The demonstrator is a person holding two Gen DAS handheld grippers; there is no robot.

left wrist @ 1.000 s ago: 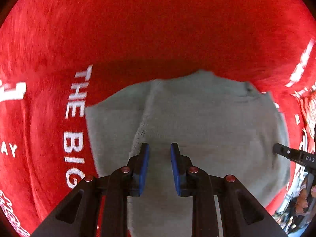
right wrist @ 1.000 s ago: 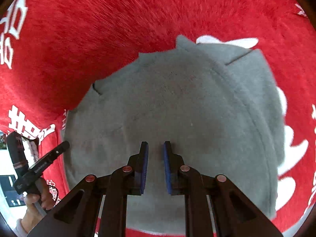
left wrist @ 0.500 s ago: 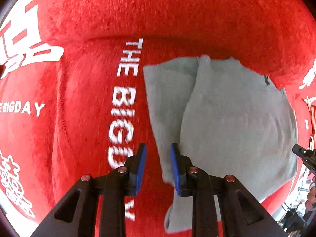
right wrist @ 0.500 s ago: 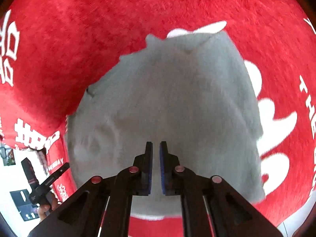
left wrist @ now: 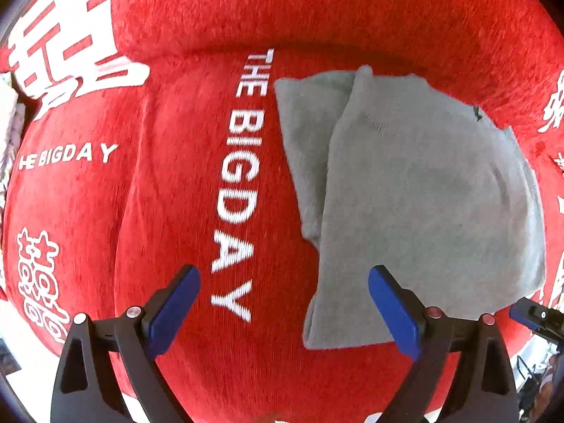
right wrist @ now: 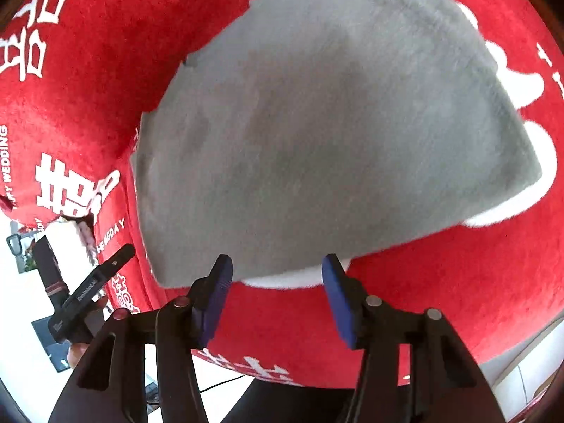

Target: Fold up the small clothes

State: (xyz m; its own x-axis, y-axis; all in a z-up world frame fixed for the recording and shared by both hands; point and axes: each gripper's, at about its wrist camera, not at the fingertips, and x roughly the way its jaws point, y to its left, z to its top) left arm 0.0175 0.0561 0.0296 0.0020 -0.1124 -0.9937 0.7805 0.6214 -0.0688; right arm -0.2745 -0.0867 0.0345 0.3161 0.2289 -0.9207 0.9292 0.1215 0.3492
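Both tongs (left wrist: 283, 303) (right wrist: 276, 289) just opened, empty; grey garment (left wrist: 416, 190) folded.

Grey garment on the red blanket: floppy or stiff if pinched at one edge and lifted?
Probably floppy: the grey garment lies flat in soft folded layers, so a lifted edge would likely droop and unfold. Likely light, being thin fuzzy knit. It may drag rather than slide, since the red blanket looks plush too.
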